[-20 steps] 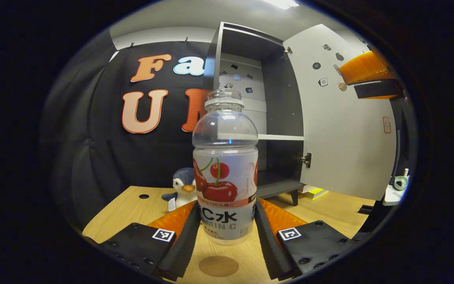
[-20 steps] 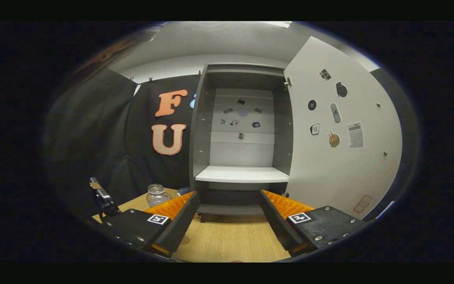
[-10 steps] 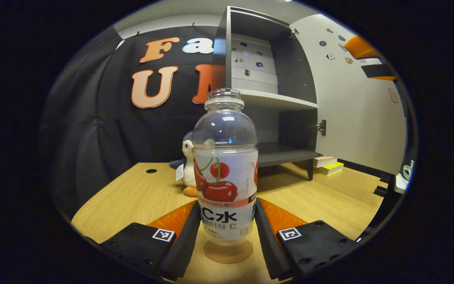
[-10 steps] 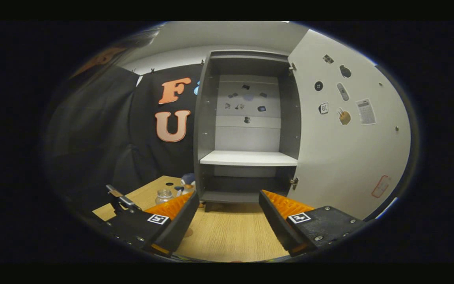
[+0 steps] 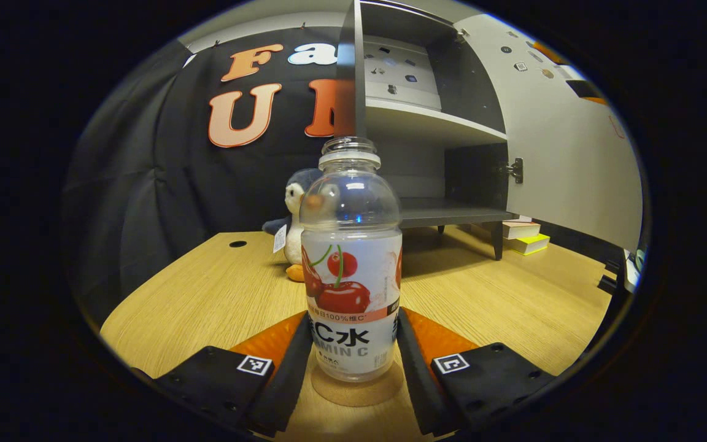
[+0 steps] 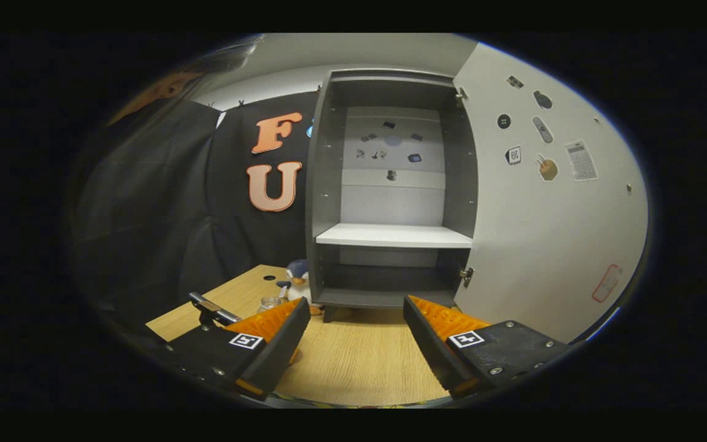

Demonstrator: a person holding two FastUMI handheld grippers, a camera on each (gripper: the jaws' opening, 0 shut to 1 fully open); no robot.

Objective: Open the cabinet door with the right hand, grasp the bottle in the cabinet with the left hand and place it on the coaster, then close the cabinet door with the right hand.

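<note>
A clear bottle [image 5: 351,264] with a cherry label stands upright between the fingers of my left gripper [image 5: 351,323], which is shut on its lower half. Its base meets a round brown coaster [image 5: 358,393] on the wooden table [image 5: 206,294]; I cannot tell whether it rests there or hovers just above. Behind stands the grey cabinet [image 5: 433,212] with its white door [image 5: 568,159] swung wide to the right. In the right gripper view, my right gripper [image 6: 356,304] is open and holds nothing, facing the cabinet [image 6: 390,236] and its door [image 6: 550,233]. The bottle's top [image 6: 269,302] peeks over the left finger.
A penguin plush [image 5: 295,215] sits on the table just behind the bottle, left of the cabinet. Books [image 5: 524,236] lie under the open door. Both cabinet shelves are bare. Open tabletop lies to the bottle's left and right.
My left gripper has come down with the bottle, and the coaster now sits right under its base. My right gripper has drawn back a little from the cabinet, still open.
</note>
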